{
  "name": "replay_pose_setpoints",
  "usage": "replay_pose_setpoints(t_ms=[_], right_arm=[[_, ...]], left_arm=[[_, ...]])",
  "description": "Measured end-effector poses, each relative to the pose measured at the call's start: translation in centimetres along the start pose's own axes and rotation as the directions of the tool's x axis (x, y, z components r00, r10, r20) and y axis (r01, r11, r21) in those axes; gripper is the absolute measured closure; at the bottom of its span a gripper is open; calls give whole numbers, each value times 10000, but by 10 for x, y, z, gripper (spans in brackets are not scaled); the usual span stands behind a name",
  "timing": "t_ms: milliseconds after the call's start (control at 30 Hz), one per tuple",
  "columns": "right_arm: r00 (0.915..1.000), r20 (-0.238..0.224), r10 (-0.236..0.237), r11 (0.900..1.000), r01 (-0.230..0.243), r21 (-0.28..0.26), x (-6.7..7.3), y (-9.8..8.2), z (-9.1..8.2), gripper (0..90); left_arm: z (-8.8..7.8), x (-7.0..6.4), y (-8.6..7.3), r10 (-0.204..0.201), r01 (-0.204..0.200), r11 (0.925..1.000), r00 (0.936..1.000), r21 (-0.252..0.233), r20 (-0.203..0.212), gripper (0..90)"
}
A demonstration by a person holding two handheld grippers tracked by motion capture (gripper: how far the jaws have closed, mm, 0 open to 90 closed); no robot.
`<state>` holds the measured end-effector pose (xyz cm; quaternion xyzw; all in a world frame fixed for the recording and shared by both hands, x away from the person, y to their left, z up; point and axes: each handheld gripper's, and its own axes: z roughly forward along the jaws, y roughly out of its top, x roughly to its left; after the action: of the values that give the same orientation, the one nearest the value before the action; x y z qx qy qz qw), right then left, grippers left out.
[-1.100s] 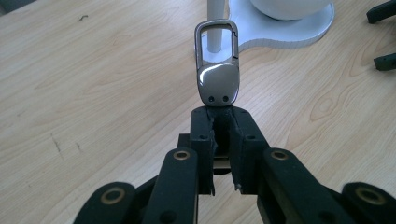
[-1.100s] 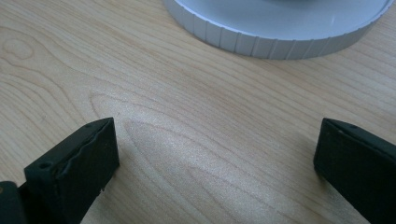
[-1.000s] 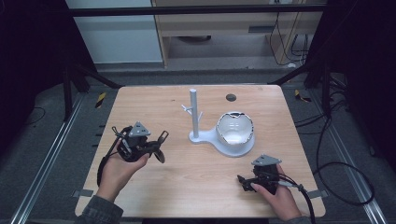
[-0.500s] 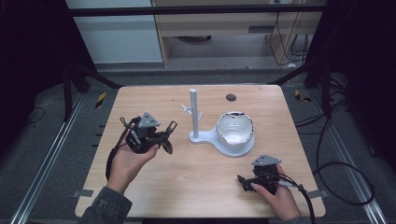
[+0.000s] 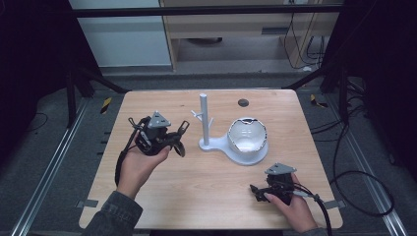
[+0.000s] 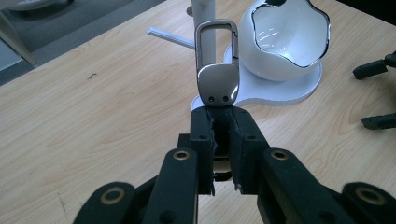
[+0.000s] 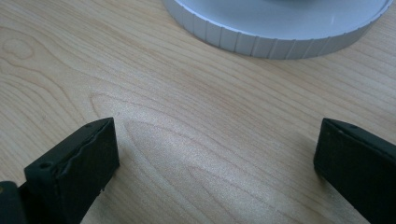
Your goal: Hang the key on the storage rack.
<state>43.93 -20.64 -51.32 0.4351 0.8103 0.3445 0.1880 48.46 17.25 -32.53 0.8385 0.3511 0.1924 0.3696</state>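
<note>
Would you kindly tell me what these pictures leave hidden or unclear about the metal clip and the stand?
- Metal clip: its lower end is hidden between the left tool's jaws in the left gripper view.
- Same clip in the high view: too small to make out.
- White stand: cut off by the top edge in the right gripper view.

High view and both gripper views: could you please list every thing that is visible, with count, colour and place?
table: one, light wood, centre of the high view
stand: one, white post with short pegs on a flat white base, middle of the table
bowl: one, white with wavy shiny rim, on the stand's base, right of the post
metal clip: one, silver, held in the left jaws
dark round spot: one, far edge of the table
left gripper: one, black, shut on the clip, left of the stand
right gripper: one, black, jaws open, near right of the table
</note>
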Motion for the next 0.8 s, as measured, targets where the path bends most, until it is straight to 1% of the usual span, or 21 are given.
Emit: replay_pose_setpoints(t_ms=[200,333,400,533,800], right_arm=[[10000,0,-2,10000,2,0,0,0,0,4],[10000,3,-3,10000,3,2,0,0,0,4],[10000,-19,5,10000,-5,3,0,0,0,4],[10000,-6,22,10000,-22,18,0,0,0,4],[10000,-8,23,10000,-23,17,0,0,0,4]], left_arm=[[-1,3,5,-79,78,9999,9999,-78,-65,803],[-4,3,8,19,-20,9999,9999,-152,-99,803],[-4,3,9,-20,18,9997,10000,-234,-63,803],[-1,3,11,48,-49,9998,10000,-170,-84,803],[1,1,13,83,-85,9997,9999,-233,-117,803]])
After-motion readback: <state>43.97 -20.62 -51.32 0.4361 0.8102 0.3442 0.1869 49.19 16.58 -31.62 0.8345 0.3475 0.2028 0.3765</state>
